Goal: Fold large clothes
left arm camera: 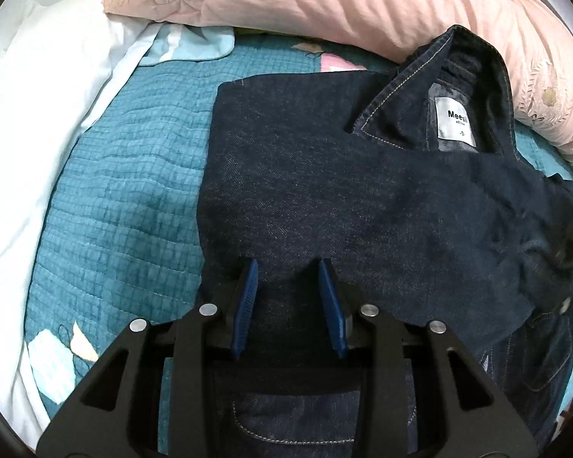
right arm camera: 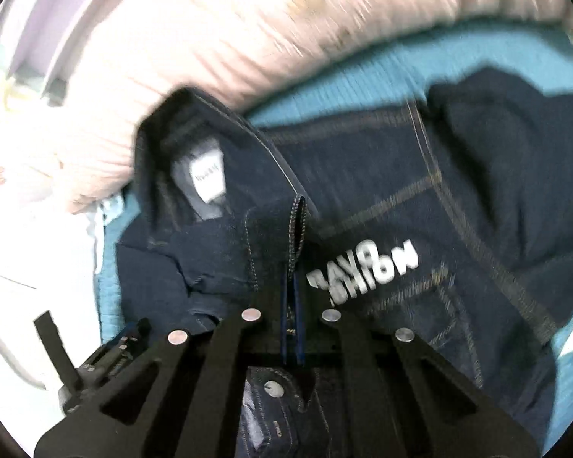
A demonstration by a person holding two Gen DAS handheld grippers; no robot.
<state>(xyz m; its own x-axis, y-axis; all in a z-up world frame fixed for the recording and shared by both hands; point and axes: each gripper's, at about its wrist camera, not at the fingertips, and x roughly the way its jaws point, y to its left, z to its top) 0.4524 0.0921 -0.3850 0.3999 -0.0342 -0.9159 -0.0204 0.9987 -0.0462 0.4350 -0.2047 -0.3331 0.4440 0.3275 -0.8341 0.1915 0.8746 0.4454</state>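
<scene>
Midway through folding a dark denim jacket (left arm camera: 324, 175) spread on a teal quilted bedspread (left arm camera: 126, 198), collar end toward a pink pillow (left arm camera: 363, 4). One side panel already turned in over the body, judging from the straight folded edge on the left and the smooth twill face on top; opposite side looks bunched and unsettled. Left gripper (left arm camera: 288, 267) poised over the folded panel, blue ribbed fingers (left arm camera: 248, 297) spread apart, nothing between them. Right gripper (right arm camera: 294, 305) pressed tight on a stitched edge of the denim jacket, apparently a cuff or placket strip standing up between the blades; view smeared by motion, so finer detail lost. Next move probably calls for carrying that pinched edge across the body and laying it flat, then smoothing. Stiff, heavy cloth, pale contrast topstitching, white woven label (left arm camera: 458, 118) inside the collar, white block lettering (right arm camera: 363, 271) on the body, metal button (right arm camera: 273, 388) near the grip. Likely to hold a crease but resist fine tucks. Rumpled white bedding (left arm camera: 30, 122) alongside.
</scene>
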